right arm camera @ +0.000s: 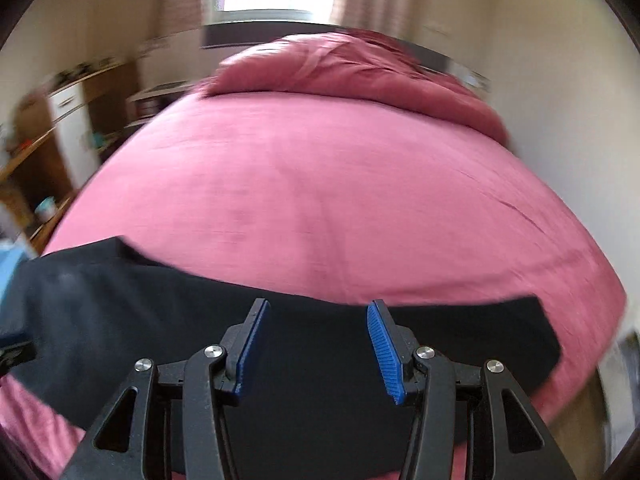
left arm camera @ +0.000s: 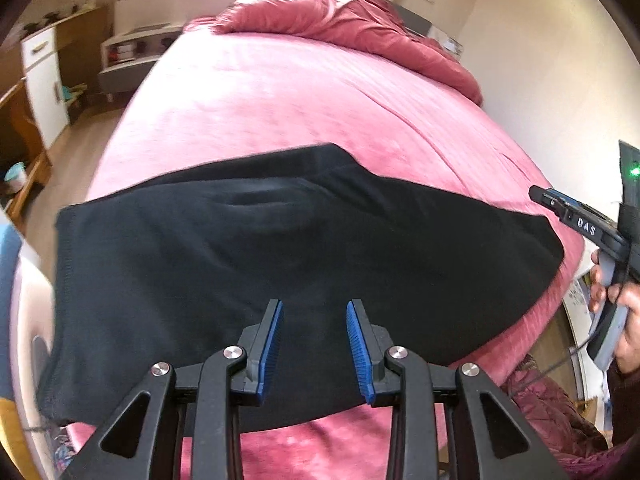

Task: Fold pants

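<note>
Black pants (left arm camera: 248, 264) lie flat across the near end of a pink bed (left arm camera: 280, 100), folded lengthwise into a long band. My left gripper (left arm camera: 315, 308) is open and empty, hovering over the pants' near middle. My right gripper (right arm camera: 318, 308) is open and empty above the pants (right arm camera: 320, 360) near their right end. The right gripper also shows at the right edge of the left wrist view (left arm camera: 540, 194), held in a hand, beside the pants' right end.
A bunched red duvet (left arm camera: 340, 16) lies at the bed's far end. A white and wood cabinet (left arm camera: 44, 80) and a low shelf (left arm camera: 132, 52) stand left of the bed. A wall runs along the right side. The right wrist view is motion-blurred.
</note>
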### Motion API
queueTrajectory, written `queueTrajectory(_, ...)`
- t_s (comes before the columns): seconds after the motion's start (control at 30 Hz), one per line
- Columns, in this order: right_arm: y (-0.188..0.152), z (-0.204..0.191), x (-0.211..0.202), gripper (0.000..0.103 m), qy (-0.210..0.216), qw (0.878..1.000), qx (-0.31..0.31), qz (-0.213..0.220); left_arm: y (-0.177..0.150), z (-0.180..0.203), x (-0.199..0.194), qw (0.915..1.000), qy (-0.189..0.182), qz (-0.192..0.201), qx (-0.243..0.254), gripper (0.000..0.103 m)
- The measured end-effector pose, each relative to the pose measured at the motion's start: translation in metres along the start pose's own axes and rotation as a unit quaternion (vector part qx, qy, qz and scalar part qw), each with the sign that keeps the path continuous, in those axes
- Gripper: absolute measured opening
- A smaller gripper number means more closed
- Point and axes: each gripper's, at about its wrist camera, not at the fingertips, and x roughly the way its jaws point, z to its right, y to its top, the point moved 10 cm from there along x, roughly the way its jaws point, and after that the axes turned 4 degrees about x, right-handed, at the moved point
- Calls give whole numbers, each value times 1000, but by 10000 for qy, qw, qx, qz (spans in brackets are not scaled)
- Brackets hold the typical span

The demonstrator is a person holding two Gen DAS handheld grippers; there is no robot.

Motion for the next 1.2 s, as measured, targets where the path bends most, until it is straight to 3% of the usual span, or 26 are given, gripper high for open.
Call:
queueTrajectory(0.23, 6, -130, -12, 51, 691, 9889, -1285, 276, -2, -45, -23, 9981, 298, 215, -494, 33)
queueTrajectory(0.47, 3, -204, -16, 51, 1081, 9754, -1893, 330, -8, -72, -25, 9960, 411, 230, -758, 33)
queueTrajectory(1.2, -3, -254, 20, 55, 1123, 9655, -2349, 43, -22, -96, -22, 9938, 482, 151, -987, 33)
